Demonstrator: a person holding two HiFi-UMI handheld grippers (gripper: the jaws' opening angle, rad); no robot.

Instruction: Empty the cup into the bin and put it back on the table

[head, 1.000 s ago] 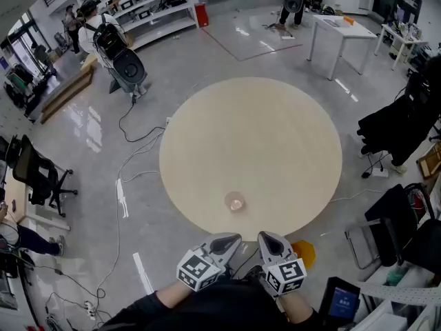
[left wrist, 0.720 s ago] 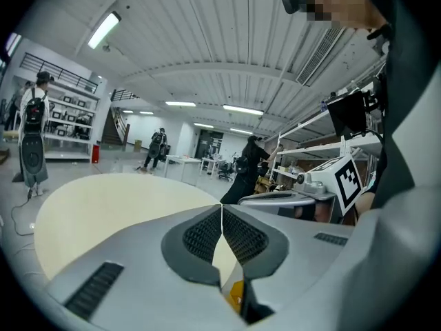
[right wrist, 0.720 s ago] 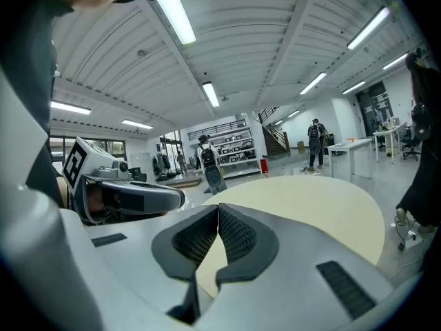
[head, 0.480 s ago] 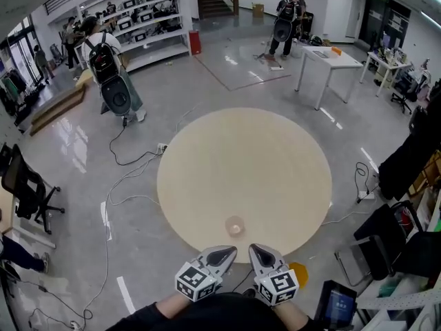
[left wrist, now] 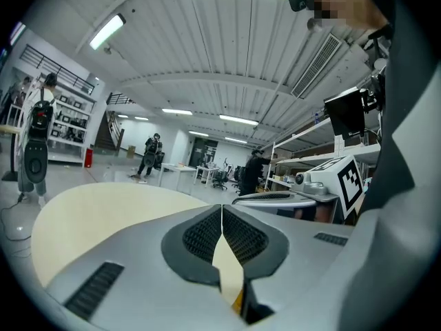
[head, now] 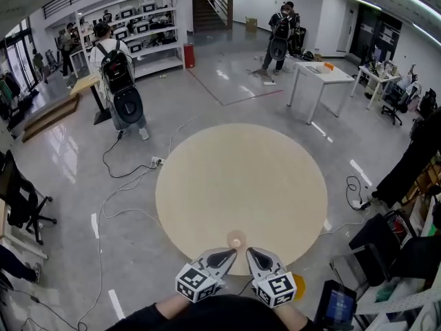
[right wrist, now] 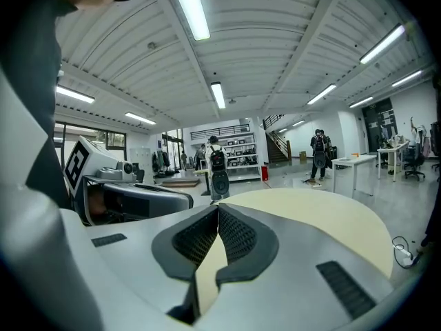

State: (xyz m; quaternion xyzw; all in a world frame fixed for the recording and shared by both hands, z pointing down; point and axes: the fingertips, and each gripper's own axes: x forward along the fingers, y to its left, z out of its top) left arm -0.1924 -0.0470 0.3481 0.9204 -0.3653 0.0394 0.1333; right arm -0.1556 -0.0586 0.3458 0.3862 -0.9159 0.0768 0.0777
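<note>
A small clear cup [head: 236,240] stands on the round beige table [head: 241,178], close to its near edge. My left gripper [head: 224,256] and right gripper [head: 256,257] hang side by side just short of that edge, both pointing at the cup and a little apart from it. Both are shut with nothing between the pads. In the left gripper view the left gripper [left wrist: 222,216] shows its jaws pressed together, with the tabletop [left wrist: 103,212] beyond. The right gripper [right wrist: 218,216] looks the same in its own view. The cup is hidden in both gripper views.
An orange object [head: 298,278] sits on the floor by the right gripper. A person with a backpack [head: 122,92] stands beyond the table at left, with cables [head: 124,185] on the floor. A white table [head: 318,74], a screen [head: 339,303] and dark coats [head: 413,164] are at right.
The head view has tilted up, so the table and cup sit lower in the frame and the cup is nearer the gripper tips. Both grippers stay shut. The person with the backpack has walked right.
</note>
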